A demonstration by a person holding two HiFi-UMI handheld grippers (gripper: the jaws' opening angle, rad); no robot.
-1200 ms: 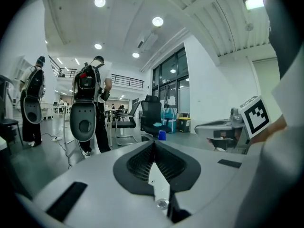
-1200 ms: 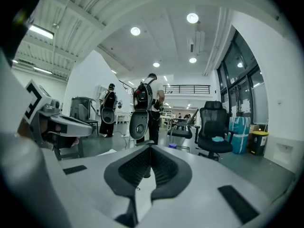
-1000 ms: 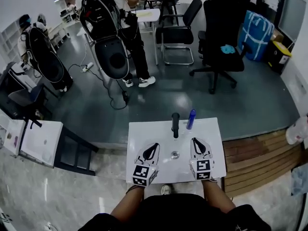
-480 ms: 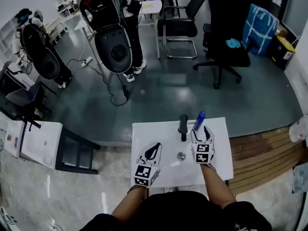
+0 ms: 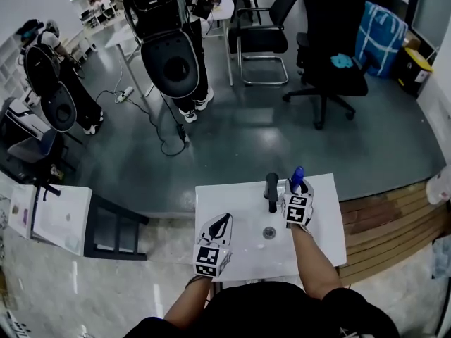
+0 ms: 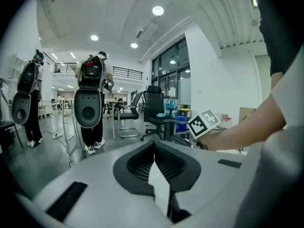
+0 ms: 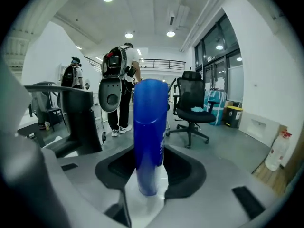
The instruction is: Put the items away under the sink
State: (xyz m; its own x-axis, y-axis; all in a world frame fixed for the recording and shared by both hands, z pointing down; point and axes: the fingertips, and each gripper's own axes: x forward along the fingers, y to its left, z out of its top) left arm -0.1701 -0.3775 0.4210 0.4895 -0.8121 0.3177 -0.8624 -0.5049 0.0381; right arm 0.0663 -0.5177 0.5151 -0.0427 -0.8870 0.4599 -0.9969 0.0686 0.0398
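Room runs out at the upper edge of the small white sink counter (image 5: 320,239). There the tall blue cylindrical bottle (image 5: 297,177) stands just right of the black faucet (image 5: 272,189). Only the right gripper view shows our right gripper (image 5: 296,191) with its jaws, which have just been closing, pressed on the bottle's sides. Our left gripper (image 5: 221,222), lower left, is closed and empty. Grey floor (image 5: 282,132) lies above.

White rectangular sink top (image 5: 225,203): left half and near edge free. Black upright tap (image 5: 272,186) blocks far centre. Tall blue cylindrical bottle (image 5: 297,177) stands just right of it, narrow gap between. Strip right of bottle open.
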